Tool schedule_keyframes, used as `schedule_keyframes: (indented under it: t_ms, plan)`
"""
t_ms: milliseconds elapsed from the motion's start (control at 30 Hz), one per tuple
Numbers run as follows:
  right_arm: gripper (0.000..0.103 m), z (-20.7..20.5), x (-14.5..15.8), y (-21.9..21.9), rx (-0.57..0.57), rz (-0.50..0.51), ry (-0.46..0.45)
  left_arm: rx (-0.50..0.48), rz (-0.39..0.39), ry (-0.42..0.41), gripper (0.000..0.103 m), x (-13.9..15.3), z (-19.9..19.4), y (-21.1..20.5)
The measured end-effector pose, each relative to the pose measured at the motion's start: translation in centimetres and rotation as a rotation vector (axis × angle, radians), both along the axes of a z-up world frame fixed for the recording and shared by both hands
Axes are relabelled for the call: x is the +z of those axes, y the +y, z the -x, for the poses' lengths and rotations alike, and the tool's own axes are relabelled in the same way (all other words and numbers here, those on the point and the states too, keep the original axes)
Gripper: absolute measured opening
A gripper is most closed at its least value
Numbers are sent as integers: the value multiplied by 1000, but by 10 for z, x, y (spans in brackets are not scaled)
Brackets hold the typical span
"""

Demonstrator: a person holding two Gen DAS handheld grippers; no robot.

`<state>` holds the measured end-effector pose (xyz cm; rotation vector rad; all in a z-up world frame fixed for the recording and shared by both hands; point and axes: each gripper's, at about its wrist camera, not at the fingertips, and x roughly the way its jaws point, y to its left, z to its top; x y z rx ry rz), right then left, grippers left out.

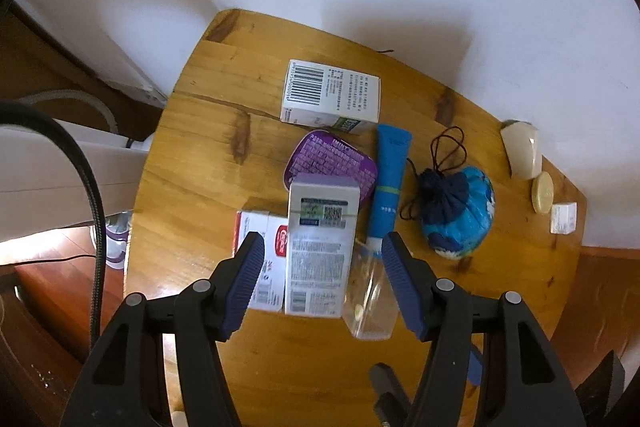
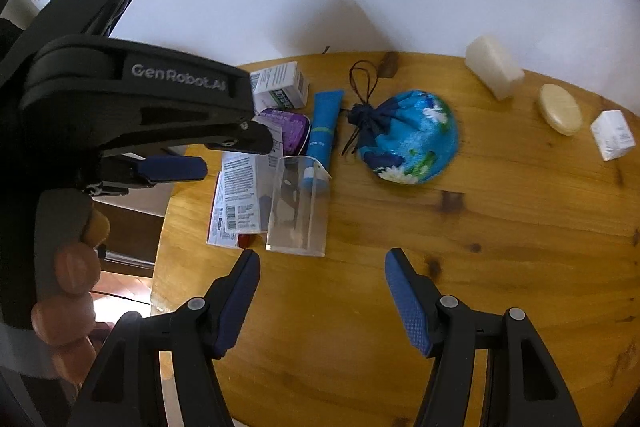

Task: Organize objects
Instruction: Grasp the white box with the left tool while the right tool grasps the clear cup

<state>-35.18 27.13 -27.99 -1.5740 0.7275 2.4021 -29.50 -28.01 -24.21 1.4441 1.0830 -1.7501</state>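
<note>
A wooden table [image 1: 192,155] holds a cluster of items. My left gripper [image 1: 322,247] hovers open above a tall white and lilac box [image 1: 320,247], with a red-labelled white box [image 1: 266,259] to its left and a clear plastic box [image 1: 370,299] to its right. Behind them lie a purple tin [image 1: 332,159], a blue tube [image 1: 390,179], a barcode box [image 1: 330,95] and a blue drawstring pouch [image 1: 460,211]. My right gripper [image 2: 322,259] is open over bare wood, just short of the clear plastic box [image 2: 298,203]. The left gripper [image 2: 172,167] shows from the side, held by a hand [image 2: 76,267].
At the table's right end stand a cream block [image 2: 494,67], an oval soap [image 2: 560,109] and a small white box [image 2: 612,135]. A white wall rises behind the table. White furniture [image 1: 48,171] and a black cable [image 1: 96,211] are to the left, above a wooden floor.
</note>
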Motion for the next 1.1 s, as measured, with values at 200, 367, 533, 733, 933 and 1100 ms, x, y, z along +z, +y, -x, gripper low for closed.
schedule_keyframes:
  t_ms: [200,367,533,733,933,1100]
  plan:
    - [66,13,-12,1,2,7,-3,4,-21,10,56,-12,3,-6]
    - [65,16,-22,0,6,12,-19,8,-51,20,41,-21,4,-7]
    - [65,17,-22,1,5,23,6,26,-38,29,43,-22,0,-8]
    - [52,11,-21,5,9,58,17,50,-43,35,42,-21,-3,-11]
    - [46,7,-28,10,1,49,-21,65,-57,40,41,-21,-8,-15]
    - [29,6,-34,8,12,60,-44,63,-49,38,40,-20,-9,-16]
